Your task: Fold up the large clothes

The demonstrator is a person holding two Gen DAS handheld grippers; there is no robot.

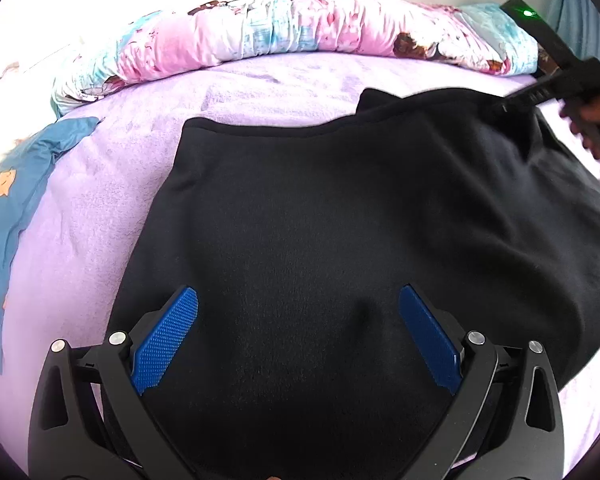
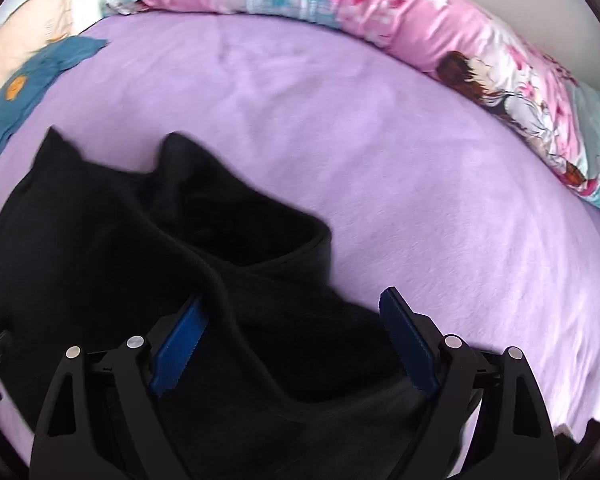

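Note:
A large black garment (image 1: 340, 208) lies spread on the lilac bedsheet (image 1: 100, 216). My left gripper (image 1: 298, 300) is open just above its near part, blue pads wide apart, holding nothing. In the left wrist view the right gripper (image 1: 500, 109) reaches in at the garment's far right corner, blurred. In the right wrist view the garment (image 2: 120, 248) is bunched with a raised fold. My right gripper (image 2: 290, 304) is open, with the cloth lying between its blue pads.
A rolled pink and light-blue printed quilt (image 1: 284, 28) runs along the far edge of the bed and shows in the right wrist view (image 2: 420, 24). A blue cloth with orange prints (image 1: 12, 216) lies at the left (image 2: 24, 84).

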